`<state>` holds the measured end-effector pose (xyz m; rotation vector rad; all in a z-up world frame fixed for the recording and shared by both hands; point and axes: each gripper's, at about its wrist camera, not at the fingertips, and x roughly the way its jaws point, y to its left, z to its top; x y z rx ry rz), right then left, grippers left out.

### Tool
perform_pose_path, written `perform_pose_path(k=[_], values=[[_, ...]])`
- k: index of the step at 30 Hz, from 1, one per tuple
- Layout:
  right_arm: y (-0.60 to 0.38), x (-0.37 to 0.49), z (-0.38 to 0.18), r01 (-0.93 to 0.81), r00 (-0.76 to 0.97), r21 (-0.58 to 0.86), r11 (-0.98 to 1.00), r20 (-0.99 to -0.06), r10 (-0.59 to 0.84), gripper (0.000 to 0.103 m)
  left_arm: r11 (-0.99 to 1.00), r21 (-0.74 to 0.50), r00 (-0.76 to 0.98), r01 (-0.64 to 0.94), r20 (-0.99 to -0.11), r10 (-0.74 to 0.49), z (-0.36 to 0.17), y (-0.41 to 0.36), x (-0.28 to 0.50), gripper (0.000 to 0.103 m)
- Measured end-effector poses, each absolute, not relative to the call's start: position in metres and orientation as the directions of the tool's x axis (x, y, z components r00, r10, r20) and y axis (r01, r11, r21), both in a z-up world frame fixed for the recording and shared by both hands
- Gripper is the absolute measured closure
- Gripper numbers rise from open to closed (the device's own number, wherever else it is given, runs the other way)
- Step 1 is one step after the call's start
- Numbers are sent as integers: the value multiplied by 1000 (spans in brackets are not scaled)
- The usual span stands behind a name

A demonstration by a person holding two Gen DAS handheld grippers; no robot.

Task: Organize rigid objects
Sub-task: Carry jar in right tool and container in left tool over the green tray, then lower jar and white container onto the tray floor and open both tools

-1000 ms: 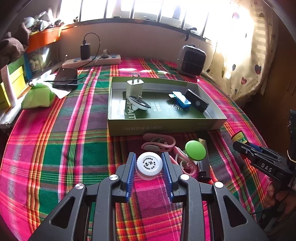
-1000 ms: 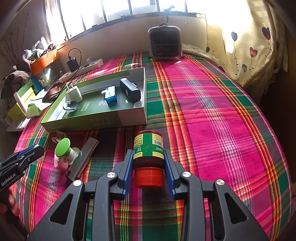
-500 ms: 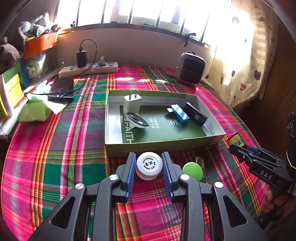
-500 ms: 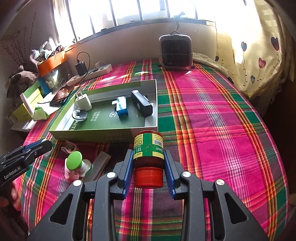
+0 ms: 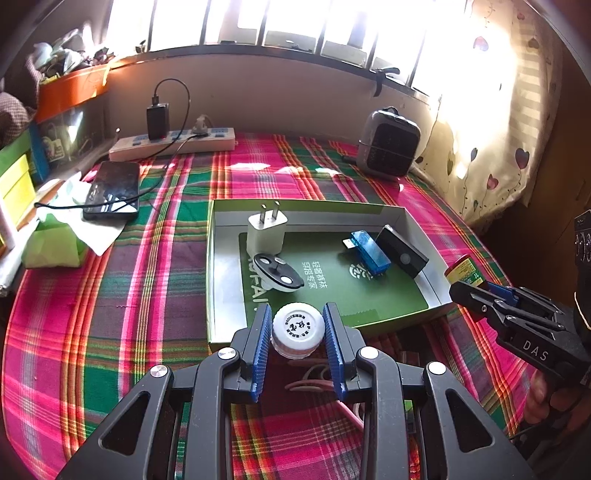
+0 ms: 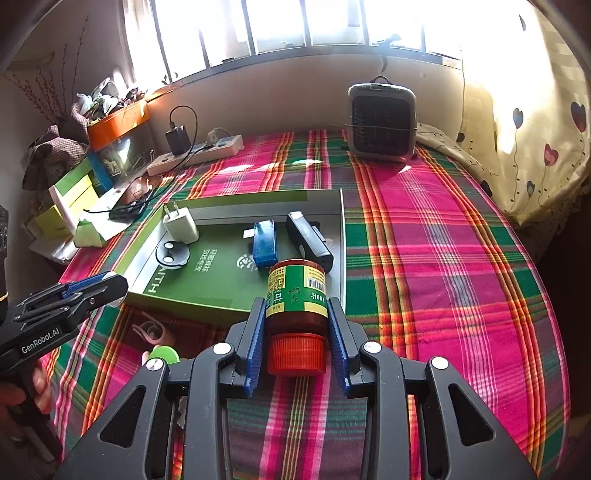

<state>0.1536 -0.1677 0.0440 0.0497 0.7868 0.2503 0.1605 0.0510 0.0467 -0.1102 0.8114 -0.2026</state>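
Tray (image 5: pixel 413 218) holds four items. Left gripper (image 5: pixel 297 330) clamps jar (image 5: pixel 297 326) between its pads; right gripper (image 6: pixel 296 325) clamps bottle (image 6: pixel 297 295), both just short of the tray (unplaced). Green thing (image 6: pixel 164 355), possibly more, behind fingers.

Blown-out window (image 5: pixel 280 22) backlight, dark fisheye corners

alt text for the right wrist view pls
The right gripper is shut on a brown bottle with a green label and red cap, held over the near edge of a green tray on a plaid cloth.
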Motion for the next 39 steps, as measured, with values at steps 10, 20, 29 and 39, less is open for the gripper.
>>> perform_pose_path(k=[10,20,29,39], values=[[-142,187,39,-285,640,142,948,-708,299,70,975,-182,660,126,-718,-220,40,54,182,76],[-119,219,30,-367,586,158,917,-726,360,70,975,-188,644,116,-733,-218,30,57,196,76],[-93,237,22,-426,545,153,892,-743,387,70,975,-196,633,106,-743,-218,24,60,205,76],[-79,254,13,-461,512,139,876,-765,391,70,975,-192,626,115,-748,-221,20,56,210,76]])
